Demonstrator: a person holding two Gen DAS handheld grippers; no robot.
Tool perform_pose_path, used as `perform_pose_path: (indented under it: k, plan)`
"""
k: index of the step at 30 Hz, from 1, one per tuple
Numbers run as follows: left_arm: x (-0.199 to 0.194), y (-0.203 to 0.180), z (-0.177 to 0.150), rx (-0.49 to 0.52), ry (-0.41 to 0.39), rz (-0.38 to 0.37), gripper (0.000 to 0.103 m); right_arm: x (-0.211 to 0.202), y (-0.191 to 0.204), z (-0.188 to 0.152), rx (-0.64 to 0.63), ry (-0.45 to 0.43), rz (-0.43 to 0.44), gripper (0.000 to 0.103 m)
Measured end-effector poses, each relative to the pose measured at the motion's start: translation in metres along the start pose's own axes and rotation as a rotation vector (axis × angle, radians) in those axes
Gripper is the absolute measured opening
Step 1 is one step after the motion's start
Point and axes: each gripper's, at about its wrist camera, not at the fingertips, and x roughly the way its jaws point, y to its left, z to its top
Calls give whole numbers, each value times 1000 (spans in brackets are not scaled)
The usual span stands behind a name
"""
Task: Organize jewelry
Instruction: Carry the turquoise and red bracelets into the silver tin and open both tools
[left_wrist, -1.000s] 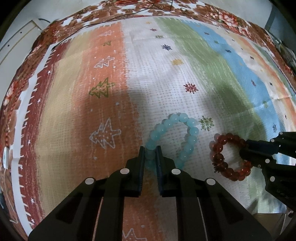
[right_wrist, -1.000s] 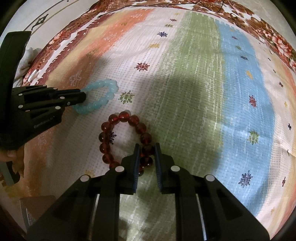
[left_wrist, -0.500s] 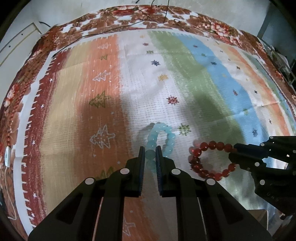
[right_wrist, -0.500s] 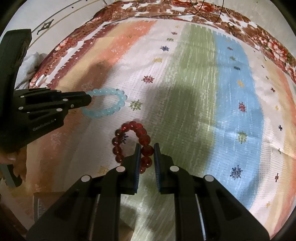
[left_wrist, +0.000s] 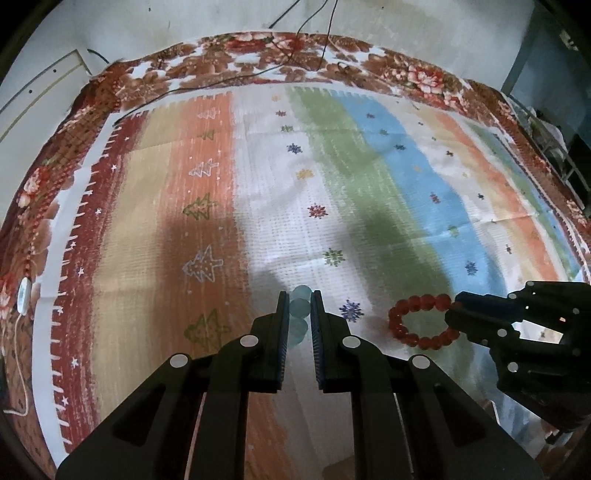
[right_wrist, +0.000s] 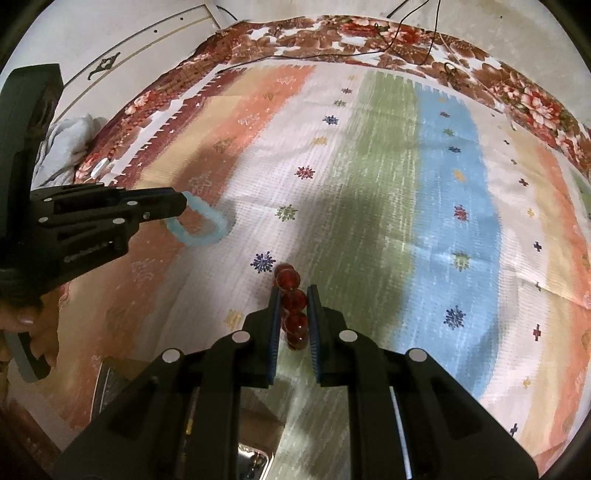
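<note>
Both bracelets are up off the cloth now, lifted since a second ago! The left gripper (left_wrist: 298, 295) is clamped on the pale blue bracelet (right_wrist: 201, 225), a loop of smooth frosted beads dangling at nine o'clock. The right gripper (right_wrist: 291, 291) pinches the red bracelet (left_wrist: 421, 321), glossy round beads. Below lies the striped woven tablecloth (left_wrist: 369, 177); a container seems the next stop.
</note>
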Motion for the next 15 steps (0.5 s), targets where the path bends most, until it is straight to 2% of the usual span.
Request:
perform_pose_path:
  k: [15]
  plan:
    - [-37, -17, -16, 16, -59, -36, 11, -37, 7, -11, 7, -69, -18, 15]
